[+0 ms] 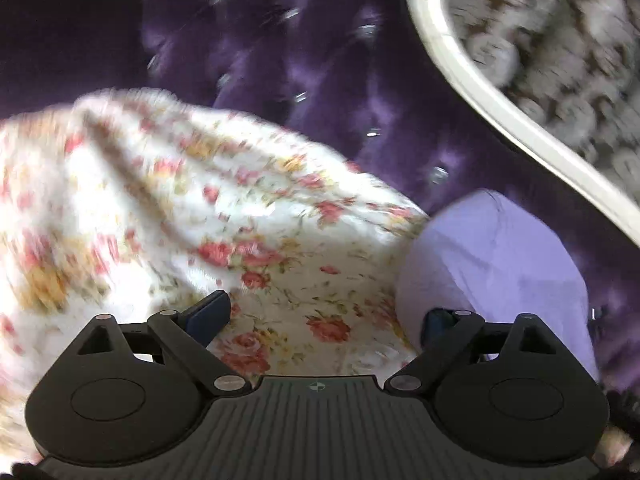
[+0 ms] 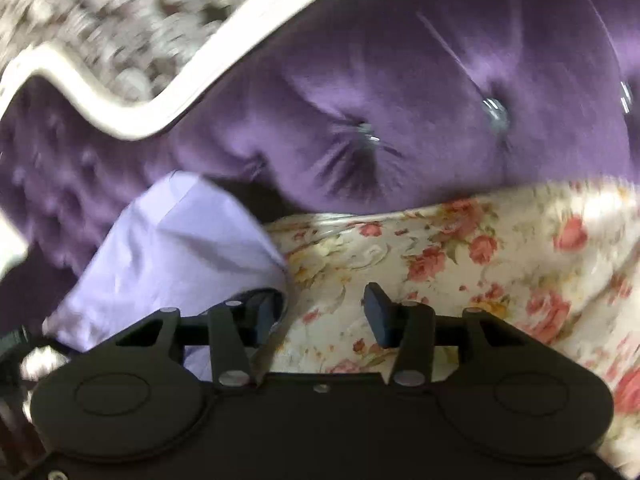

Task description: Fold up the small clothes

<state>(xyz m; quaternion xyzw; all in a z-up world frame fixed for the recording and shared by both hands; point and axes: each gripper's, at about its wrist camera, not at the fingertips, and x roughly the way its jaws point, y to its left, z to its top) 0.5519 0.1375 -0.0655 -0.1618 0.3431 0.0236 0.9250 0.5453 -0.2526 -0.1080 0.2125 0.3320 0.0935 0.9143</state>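
Observation:
A small lilac garment [image 1: 492,264] lies bunched on a floral sheet [image 1: 200,200], against purple tufted upholstery. In the left wrist view it covers the right finger, and my left gripper [image 1: 322,320] stands open over the bare sheet. The right wrist view has the same lilac garment [image 2: 172,256] at lower left, draped over the left finger. My right gripper [image 2: 322,314] is open, with only the floral sheet [image 2: 460,264] showing in the gap between its fingers. Both views are blurred by motion.
Purple button-tufted upholstery [image 1: 320,60] [image 2: 400,100] rises behind the sheet. Its curved white frame [image 1: 460,72] [image 2: 200,92] borders a grey patterned surface [image 1: 540,40]. The floral sheet is rumpled into a mound at the left of the left wrist view.

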